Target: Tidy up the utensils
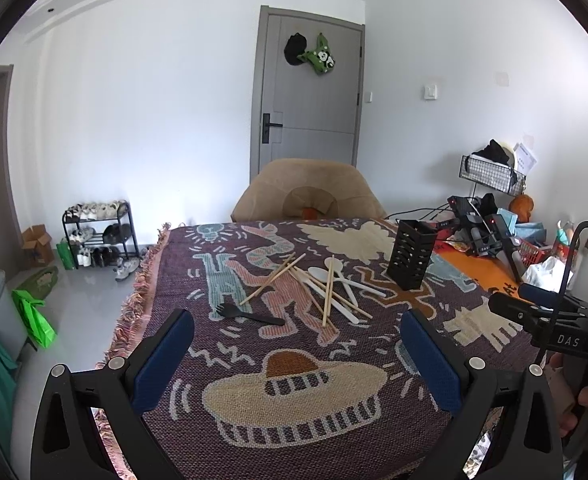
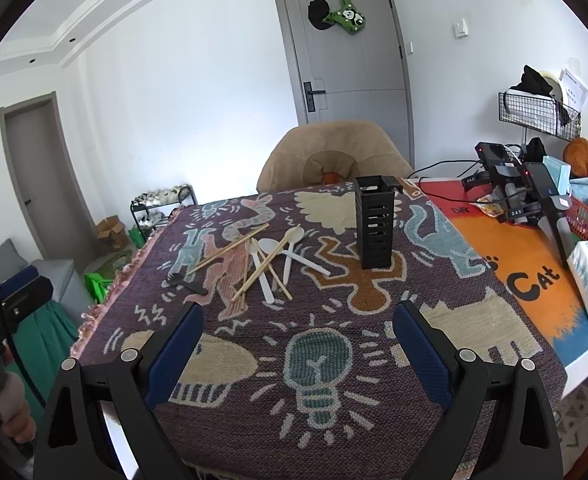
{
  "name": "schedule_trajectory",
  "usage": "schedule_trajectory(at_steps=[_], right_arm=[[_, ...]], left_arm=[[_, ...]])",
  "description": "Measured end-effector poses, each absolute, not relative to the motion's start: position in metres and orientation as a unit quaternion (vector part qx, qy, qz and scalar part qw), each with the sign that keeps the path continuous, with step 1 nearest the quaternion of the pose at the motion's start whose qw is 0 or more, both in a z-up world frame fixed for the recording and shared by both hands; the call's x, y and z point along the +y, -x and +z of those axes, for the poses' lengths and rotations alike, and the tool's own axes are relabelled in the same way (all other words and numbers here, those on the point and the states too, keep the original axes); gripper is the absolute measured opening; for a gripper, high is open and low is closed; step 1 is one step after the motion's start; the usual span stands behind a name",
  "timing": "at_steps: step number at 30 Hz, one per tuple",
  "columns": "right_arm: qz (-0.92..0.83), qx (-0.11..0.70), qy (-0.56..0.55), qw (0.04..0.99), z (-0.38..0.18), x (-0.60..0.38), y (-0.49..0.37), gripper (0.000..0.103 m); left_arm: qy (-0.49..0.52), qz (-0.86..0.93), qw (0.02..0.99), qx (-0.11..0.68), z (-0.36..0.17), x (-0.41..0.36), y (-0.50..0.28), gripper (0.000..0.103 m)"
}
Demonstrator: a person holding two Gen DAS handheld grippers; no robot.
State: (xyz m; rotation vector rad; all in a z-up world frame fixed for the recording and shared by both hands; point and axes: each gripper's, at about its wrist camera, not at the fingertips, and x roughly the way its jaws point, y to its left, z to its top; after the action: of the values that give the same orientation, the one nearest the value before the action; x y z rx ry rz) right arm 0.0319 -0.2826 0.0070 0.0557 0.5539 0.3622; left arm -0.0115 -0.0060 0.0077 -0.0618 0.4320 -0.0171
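**Still nothing gripped: utensils heaped mid-bench**

Both held low over the near edge of the bench (image 2: 494,364), above the patterned woven cloth (image 1: 294,420). Left gripper (image 1: 297,326): jaws spread wide, blue pads (image 1: 161,364) well apart, nothing between them. Right gripper (image 2: 297,318): jaws likewise spread, empty.

Farther back on the cloth, a loose heap: wooden chopsticks (image 1: 328,292) lying crossed over white plastic spoons (image 1: 322,276). Just left of the heap, apart from it, a black spork (image 1: 249,314) flat on the cloth, prongs pointing left. Right of the heap, standing upright, a black slotted utensil holder (image 2: 374,222); whether anything sits inside cannot be told.

Beyond the bench, a tan chair (image 2: 334,152) pushed up to the far edge, then a grey door (image 1: 310,96). At far right, past the cloth, an orange mat (image 2: 510,256) and a clutter of spare devices and cables (image 2: 514,184).
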Motion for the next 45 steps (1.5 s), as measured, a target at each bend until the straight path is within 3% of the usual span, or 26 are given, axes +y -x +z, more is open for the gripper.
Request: schedule_trajectory(at_steps=[30,32,40,45], right_arm=[[0.206,0.268,-0.033,0.941,-0.006,-0.275,-0.062,0.095],[0.206,0.275,-0.040,0.938,-0.011,-0.274,-0.071,0.095],[0.212,0.312,-0.052,0.925,-0.031,-0.267,-0.106,0.095],[0.216,0.335,-0.059,0.915,-0.042,-0.264,-0.130,0.095]], left_arm=[[0.048,-0.013,0.970,0.237,-0.005,0.012,-0.022,0.102],[0.052,-0.015,0.969,0.241,-0.008,0.014,-0.028,0.100],[0.066,-0.014,0.953,0.294,-0.032,0.033,-0.067,0.068],[0.075,-0.015,0.941,0.330,-0.047,0.045,-0.095,0.059]])
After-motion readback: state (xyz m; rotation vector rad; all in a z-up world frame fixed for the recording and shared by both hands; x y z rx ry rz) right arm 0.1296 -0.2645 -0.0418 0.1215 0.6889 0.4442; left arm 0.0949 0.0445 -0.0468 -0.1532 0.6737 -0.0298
